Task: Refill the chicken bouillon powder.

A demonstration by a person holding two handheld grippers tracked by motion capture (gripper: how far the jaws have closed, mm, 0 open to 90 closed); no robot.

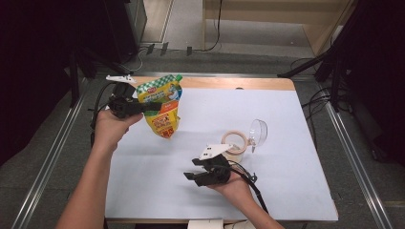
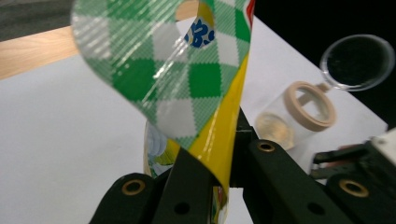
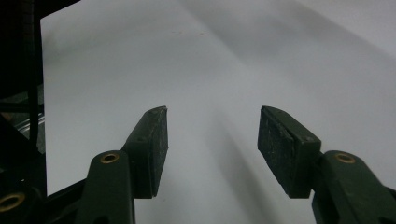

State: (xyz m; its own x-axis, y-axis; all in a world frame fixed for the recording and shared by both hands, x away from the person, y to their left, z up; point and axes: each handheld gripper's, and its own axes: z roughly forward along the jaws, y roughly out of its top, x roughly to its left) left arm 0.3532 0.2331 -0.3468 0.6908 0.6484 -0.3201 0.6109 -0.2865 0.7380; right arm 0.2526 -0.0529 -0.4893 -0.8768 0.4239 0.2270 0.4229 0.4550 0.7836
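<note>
Wide open sheet ahead of the right gripper [image 3: 212,154]: its parted jaws looked out over bare white table cover [image 1: 157,181] with nothing between them. Behind it, close by, the clear jar [image 1: 235,147] and its hinged lid [image 1: 258,132] blocked the right-centre. Over at the far left, the pouch [image 1: 161,106] hung clamped in the left gripper [image 1: 143,109], filling that corner's airspace. Between pouch and jar ran a clear lane across the cover.
</note>
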